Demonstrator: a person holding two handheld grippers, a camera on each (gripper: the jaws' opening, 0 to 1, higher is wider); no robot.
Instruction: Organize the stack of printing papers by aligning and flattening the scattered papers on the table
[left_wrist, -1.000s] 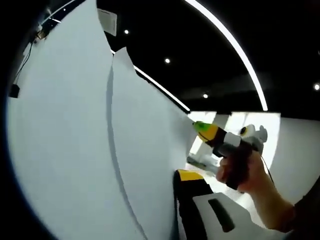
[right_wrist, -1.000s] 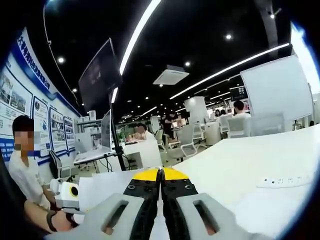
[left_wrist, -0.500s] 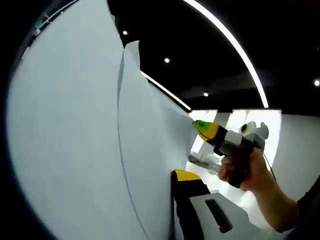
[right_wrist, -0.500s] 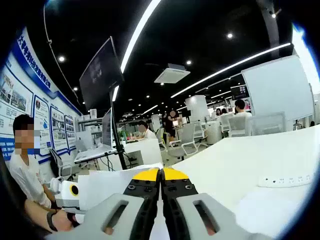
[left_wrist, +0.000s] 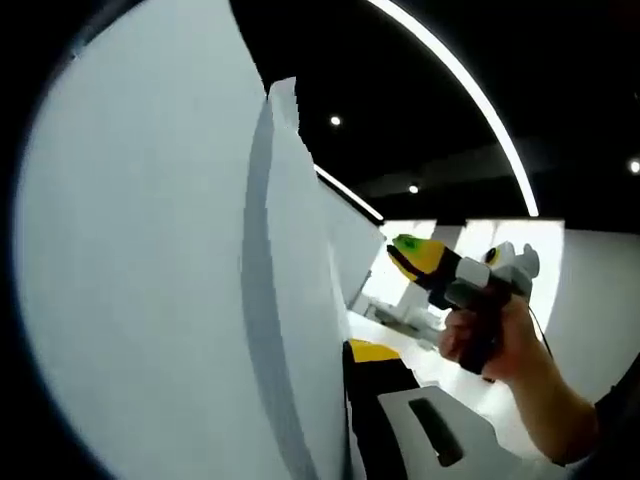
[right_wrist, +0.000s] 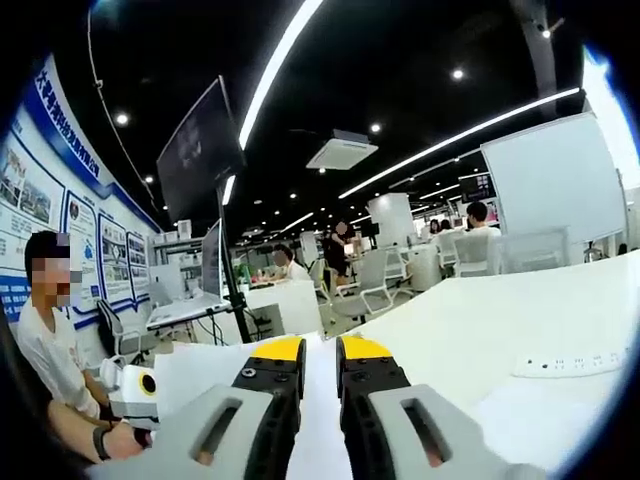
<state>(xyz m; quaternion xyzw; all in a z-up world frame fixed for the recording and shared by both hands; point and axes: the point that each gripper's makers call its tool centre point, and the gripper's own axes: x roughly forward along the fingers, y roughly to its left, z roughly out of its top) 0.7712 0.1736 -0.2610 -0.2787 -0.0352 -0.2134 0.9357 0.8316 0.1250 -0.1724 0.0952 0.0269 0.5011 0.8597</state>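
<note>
Papers (left_wrist: 150, 280) upright, hiding left hand-held gripper (left_wrist: 345, 420) grip, cannot tell; right hand-held gripper (right_wrist: 320, 352) jaws parted.

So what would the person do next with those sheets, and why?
Probably tap the papers down on the table to square their edges. In the left gripper view they stand upright with one sheet's corner out of line. The right gripper has its jaws parted around their edge, so it seems loose enough to let them settle.
</note>
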